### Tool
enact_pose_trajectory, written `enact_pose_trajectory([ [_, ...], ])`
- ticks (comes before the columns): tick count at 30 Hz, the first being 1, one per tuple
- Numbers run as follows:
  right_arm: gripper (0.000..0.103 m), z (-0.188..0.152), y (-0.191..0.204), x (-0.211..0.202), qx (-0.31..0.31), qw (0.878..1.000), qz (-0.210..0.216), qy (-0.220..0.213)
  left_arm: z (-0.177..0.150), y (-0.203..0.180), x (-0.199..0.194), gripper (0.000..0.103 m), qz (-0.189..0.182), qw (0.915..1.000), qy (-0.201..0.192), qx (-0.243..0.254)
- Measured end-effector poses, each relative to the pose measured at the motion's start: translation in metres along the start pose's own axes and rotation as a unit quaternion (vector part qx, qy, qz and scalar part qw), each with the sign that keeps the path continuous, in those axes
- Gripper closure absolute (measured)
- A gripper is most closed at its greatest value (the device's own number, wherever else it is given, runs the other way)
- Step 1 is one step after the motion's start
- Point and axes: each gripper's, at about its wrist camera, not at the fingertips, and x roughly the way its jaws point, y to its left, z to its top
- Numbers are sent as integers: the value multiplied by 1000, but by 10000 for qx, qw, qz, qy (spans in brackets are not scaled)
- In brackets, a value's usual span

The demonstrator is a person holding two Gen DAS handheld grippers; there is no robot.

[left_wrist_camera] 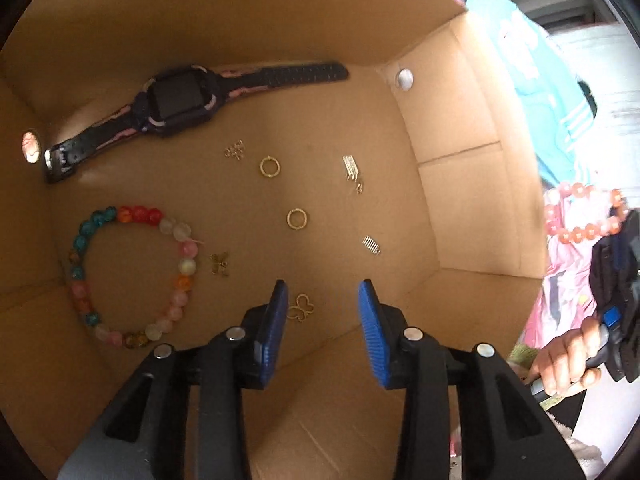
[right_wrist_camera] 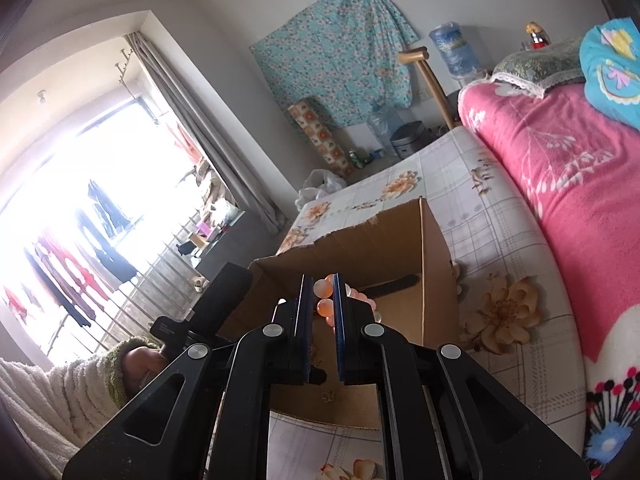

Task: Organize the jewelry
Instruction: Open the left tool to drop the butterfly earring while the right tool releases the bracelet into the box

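My left gripper [left_wrist_camera: 323,292] is open and empty inside a cardboard box [left_wrist_camera: 452,184], just above its floor. On the floor lie a black and pink watch [left_wrist_camera: 180,100], a multicoloured bead bracelet [left_wrist_camera: 132,276], two gold rings [left_wrist_camera: 269,167], a gold butterfly charm [left_wrist_camera: 301,309] between my fingers, and several small earrings and clasps [left_wrist_camera: 352,170]. My right gripper [right_wrist_camera: 323,280] is shut on an orange bead bracelet [right_wrist_camera: 325,292] and holds it above the box's near rim [right_wrist_camera: 360,232]. The bracelet also shows in the left wrist view [left_wrist_camera: 584,212], outside the box's right wall.
The box stands on a bed with a floral sheet [right_wrist_camera: 500,240]. A pink blanket [right_wrist_camera: 580,168] and pillows lie at the right. A window with hanging clothes [right_wrist_camera: 80,220] is at the left. The left hand-held grip [right_wrist_camera: 216,300] sits at the box's left side.
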Motion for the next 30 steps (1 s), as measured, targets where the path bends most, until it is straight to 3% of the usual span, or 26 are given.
enact_pose_trajectory([
  [6,95,6,11,-3,-156,9998,-28,88,-29,-2,-54,62,-14,9935,-1117,229],
  [9,95,12,12,6,-190,9993,60,323,-49,-6,-88,57,60,9816,-1876,340],
  [13,95,17,10,28,-281,9961,-22,835,-85,-6,-122,46,408,9587,-2788,380],
  [19,95,17,7,74,-769,9786,-699,1778,-131,-2,-147,37,940,9306,-3518,374],
  [23,95,15,14,102,-1707,9494,-1451,2200,-143,5,-156,35,1091,9230,-3667,407],
  [25,95,10,18,113,-2261,9273,-1739,2426,-148,11,-153,34,1073,9226,-3687,369],
  [29,95,-16,24,131,-3289,8614,-2347,3078,-151,21,-146,34,1063,9244,-3654,248],
  [30,95,-20,25,129,-3367,8552,-2385,3136,-152,23,-145,34,1054,9251,-3641,219],
])
